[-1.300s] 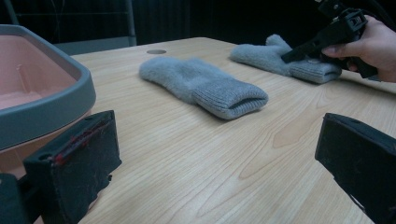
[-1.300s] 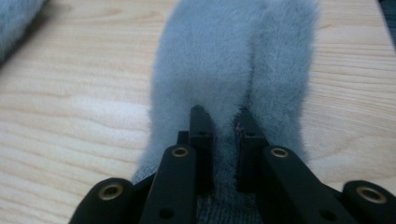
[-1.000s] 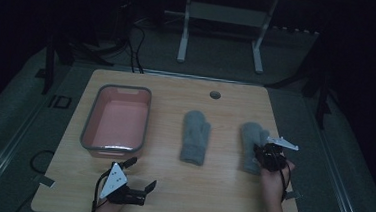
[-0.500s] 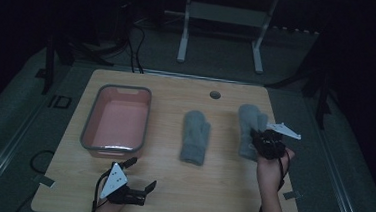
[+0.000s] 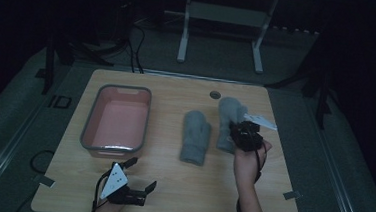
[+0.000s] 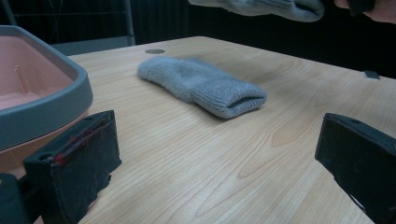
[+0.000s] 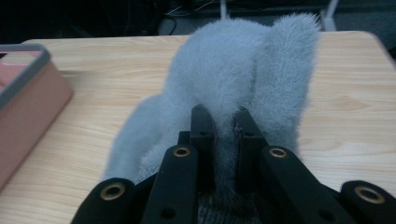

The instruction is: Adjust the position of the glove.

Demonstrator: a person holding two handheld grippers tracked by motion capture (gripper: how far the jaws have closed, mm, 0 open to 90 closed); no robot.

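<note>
My right gripper [image 5: 239,134] is shut on the cuff of a fluffy grey mitten [image 5: 228,114] and holds it up over the table's right half. In the right gripper view the mitten [image 7: 233,65] stands up from between the closed jaws of this gripper [image 7: 225,123]. A second grey mitten [image 5: 195,136] lies flat at mid-table, cuff toward me, also seen in the left gripper view [image 6: 201,86]. My left gripper [image 5: 143,173] rests open near the front edge, jaws wide apart [image 6: 219,158], empty. A pink tub [image 5: 88,129] with a grey rim stands at the left.
The tub's rim [image 6: 42,107] is just left of the left gripper's jaws. A round cable hole [image 5: 215,95] sits near the table's far edge. Small tape pieces [image 5: 290,195] mark the front corners. A white frame [image 5: 183,35] stands on the floor beyond the table.
My right gripper has lifted its mitten off the table and carried it left and away from me, closer to the second mitten. The left gripper has stayed put.
</note>
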